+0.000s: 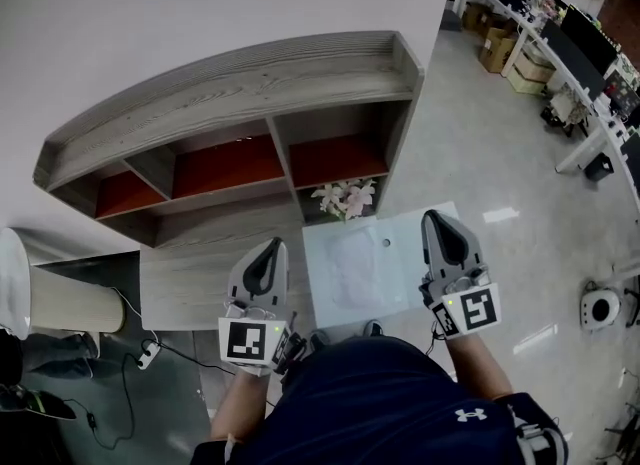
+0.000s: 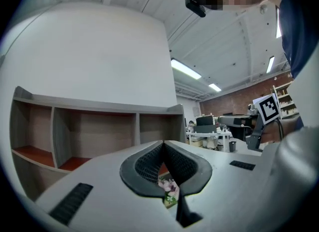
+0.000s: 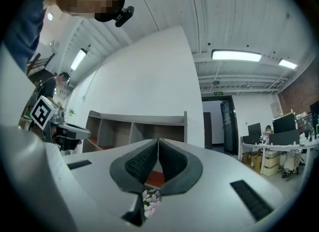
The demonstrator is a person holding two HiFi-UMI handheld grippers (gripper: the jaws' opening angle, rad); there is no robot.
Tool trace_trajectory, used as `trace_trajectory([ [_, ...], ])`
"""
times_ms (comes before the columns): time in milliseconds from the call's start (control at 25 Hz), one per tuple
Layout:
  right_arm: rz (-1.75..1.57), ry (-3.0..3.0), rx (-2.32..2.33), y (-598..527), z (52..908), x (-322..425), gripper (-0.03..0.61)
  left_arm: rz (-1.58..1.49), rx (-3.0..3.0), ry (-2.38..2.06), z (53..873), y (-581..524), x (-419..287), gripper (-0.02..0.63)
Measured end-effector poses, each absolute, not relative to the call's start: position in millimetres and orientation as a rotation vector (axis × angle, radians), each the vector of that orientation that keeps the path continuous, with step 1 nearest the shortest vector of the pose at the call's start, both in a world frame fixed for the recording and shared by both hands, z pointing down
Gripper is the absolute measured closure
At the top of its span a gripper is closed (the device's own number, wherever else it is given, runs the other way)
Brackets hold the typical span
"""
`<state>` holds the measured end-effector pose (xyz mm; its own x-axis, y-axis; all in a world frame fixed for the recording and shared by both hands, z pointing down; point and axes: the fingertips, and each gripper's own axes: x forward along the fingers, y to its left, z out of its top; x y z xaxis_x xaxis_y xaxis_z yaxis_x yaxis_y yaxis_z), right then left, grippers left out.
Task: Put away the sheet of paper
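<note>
By shelf (image 1: 240,88), left gripper (image 1: 274,246), right gripper (image 1: 434,217), closed

1. The head view looks steeply down from above the person's torso. The left gripper (image 1: 272,246) sits at lower centre-left and the right gripper (image 1: 436,219) at lower centre-right. A wooden shelf unit (image 1: 240,113) spans the upper left, and office desks (image 1: 560,43) fill the upper right.
2. The left gripper view looks about level along its own jaws, which fill the lower frame close to the lens. It faces the shelf unit at mid-left, and the right gripper shows at the right edge.
3. The right gripper view is set likewise, with the left gripper at its left edge.
4. All three views share the shelf unit and the pink-white flowers (image 1: 345,198).
</note>
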<state>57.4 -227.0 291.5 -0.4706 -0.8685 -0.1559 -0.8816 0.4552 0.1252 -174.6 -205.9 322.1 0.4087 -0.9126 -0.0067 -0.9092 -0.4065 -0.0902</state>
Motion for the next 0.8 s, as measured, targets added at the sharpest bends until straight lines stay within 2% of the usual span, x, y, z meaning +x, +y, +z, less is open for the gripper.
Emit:
trace_trajectory([
  [800,0.233,2.628,-1.56,-230.4,303.3,52.8,0.56,-0.066,-2.614,1.747,353.9,-208.4,-194.5,0.598],
])
